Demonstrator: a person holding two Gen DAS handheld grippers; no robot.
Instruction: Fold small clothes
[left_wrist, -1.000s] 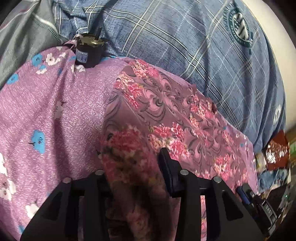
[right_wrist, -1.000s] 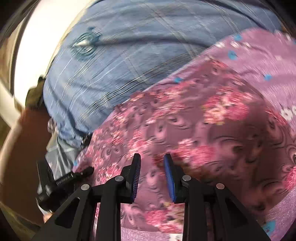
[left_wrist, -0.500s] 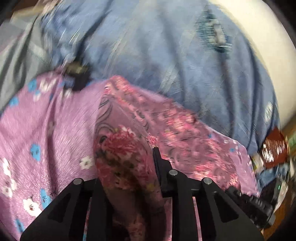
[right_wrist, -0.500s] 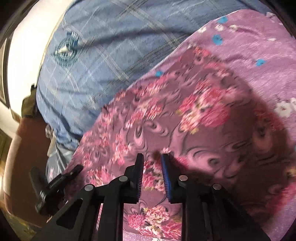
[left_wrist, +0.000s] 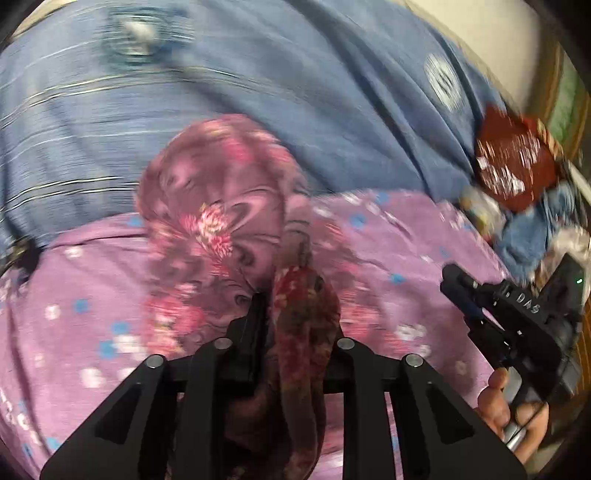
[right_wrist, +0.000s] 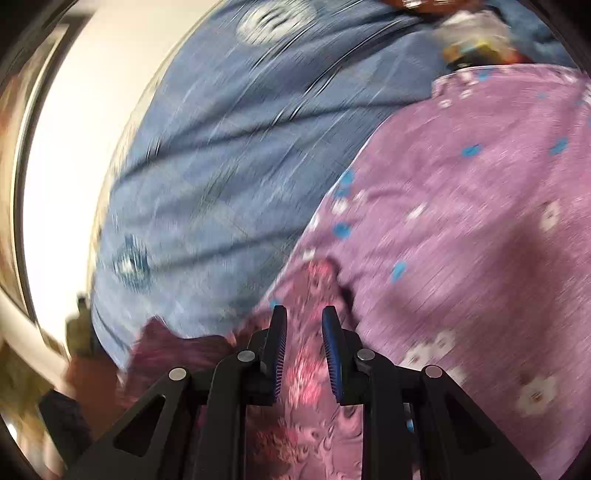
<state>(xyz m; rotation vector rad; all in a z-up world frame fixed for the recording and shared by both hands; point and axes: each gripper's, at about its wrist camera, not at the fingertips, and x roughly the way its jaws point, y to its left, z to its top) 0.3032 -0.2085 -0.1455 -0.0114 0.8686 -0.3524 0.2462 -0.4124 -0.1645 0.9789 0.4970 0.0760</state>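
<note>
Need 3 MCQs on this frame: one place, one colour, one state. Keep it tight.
1. What does the floral garment lie on?
A. lilac flowered sheet
B. bare floor
C. wooden chair

2. Colour of the pads on the right hand-held gripper?
A. red
B. blue
C. white

3. State of the left hand-held gripper?
A. open, away from any cloth
B. shut on the floral garment
C. out of view

Key: 1 A, the lilac flowered sheet spreads under it on both sides. 2 B, the ribbed blue faces show in the right wrist view. 3 B, bunched fabric sits between its fingers.
</note>
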